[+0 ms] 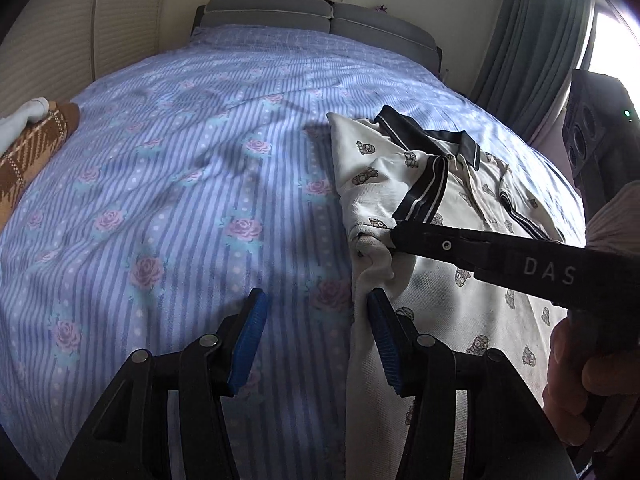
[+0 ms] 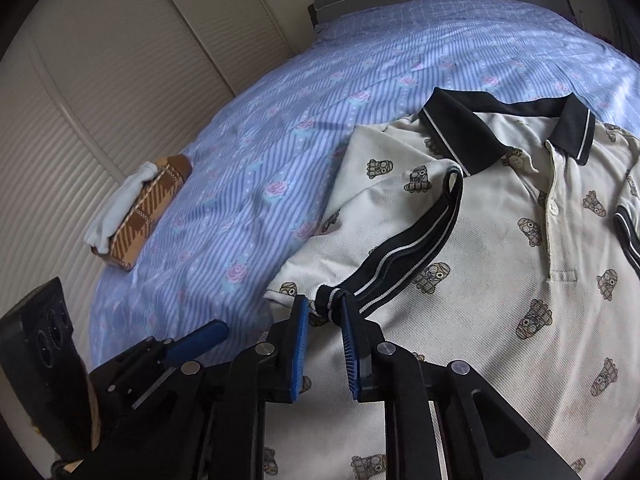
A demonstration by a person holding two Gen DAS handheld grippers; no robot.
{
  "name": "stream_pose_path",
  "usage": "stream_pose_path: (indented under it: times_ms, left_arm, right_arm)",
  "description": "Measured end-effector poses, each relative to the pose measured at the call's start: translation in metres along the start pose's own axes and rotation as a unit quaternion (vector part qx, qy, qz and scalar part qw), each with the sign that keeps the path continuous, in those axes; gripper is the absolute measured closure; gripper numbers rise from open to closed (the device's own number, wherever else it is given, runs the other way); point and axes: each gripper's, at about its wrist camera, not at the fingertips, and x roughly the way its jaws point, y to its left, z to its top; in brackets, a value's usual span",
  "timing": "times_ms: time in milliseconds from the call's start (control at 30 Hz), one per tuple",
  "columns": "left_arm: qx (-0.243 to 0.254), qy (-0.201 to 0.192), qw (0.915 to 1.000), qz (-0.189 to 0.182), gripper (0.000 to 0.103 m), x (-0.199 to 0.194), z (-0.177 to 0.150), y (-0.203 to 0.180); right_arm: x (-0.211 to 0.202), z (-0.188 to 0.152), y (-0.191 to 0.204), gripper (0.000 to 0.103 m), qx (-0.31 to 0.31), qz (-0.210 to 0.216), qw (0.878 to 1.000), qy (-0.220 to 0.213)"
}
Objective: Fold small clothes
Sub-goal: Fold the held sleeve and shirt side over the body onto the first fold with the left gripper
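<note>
Striped floral bedsheet (image 2: 240, 140) under rumpled piqué polo (image 2: 500, 260)

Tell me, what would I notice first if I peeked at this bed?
Probably the white polo shirt with little cartoon figures and a dark collar, spread on the blue rose-patterned bedspread. The right gripper pinches its dark sleeve cuff. Far left, near the wall, sits a brown checked folded garment.
</note>
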Motion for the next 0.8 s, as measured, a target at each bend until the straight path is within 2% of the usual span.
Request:
stream_pose_path:
  times_ms: [100,333,467,600,633,667,700,733,767,800]
  left_arm:
    - [0.005,0.001,1.0,0.002,0.052,0.001,-0.002,0.0]
    - [0.012,0.001,0.9998,0.013,0.051,0.002,-0.009,-0.001]
    - [0.014,0.001,0.9998,0.016,0.051,0.002,-0.01,-0.001]
    - [0.013,-0.001,0.9998,0.013,0.052,-0.004,-0.005,-0.004]
    - [0.009,-0.004,0.9999,0.009,0.052,-0.007,-0.003,-0.004]
    - [0.008,-0.009,0.9999,0.007,0.052,-0.01,0.0,-0.005]
    - [0.008,-0.015,0.9998,0.006,0.052,-0.012,0.005,-0.006]
    - [0.009,-0.021,0.9997,0.002,0.052,-0.014,0.009,-0.008]
    - [0.009,-0.026,0.9996,-0.004,0.052,-0.014,0.015,-0.01]
    - [0.009,-0.031,0.9995,-0.009,0.052,-0.012,0.022,-0.012]
  right_arm:
    - [0.003,-0.002,0.0,0.095,-0.006,-0.009,1.0,0.003]
    - [-0.012,-0.017,-0.007,0.098,-0.022,-0.031,0.999,0.003]
    - [-0.011,-0.032,-0.024,0.102,0.002,-0.027,0.999,0.02]
    - [-0.025,-0.027,-0.035,0.101,0.027,-0.01,1.0,-0.004]
    - [-0.03,-0.023,-0.038,0.099,0.033,-0.011,0.999,-0.014]
    - [-0.034,-0.019,-0.041,0.092,0.037,-0.012,0.999,-0.022]
    - [-0.037,-0.014,-0.045,0.078,0.041,-0.015,0.999,-0.03]
    - [-0.04,-0.009,-0.049,0.072,0.045,-0.022,0.998,-0.038]
    - [-0.042,-0.003,-0.055,0.067,0.05,-0.027,0.997,-0.045]
    - [-0.042,0.003,-0.059,0.067,0.055,-0.028,0.997,-0.049]
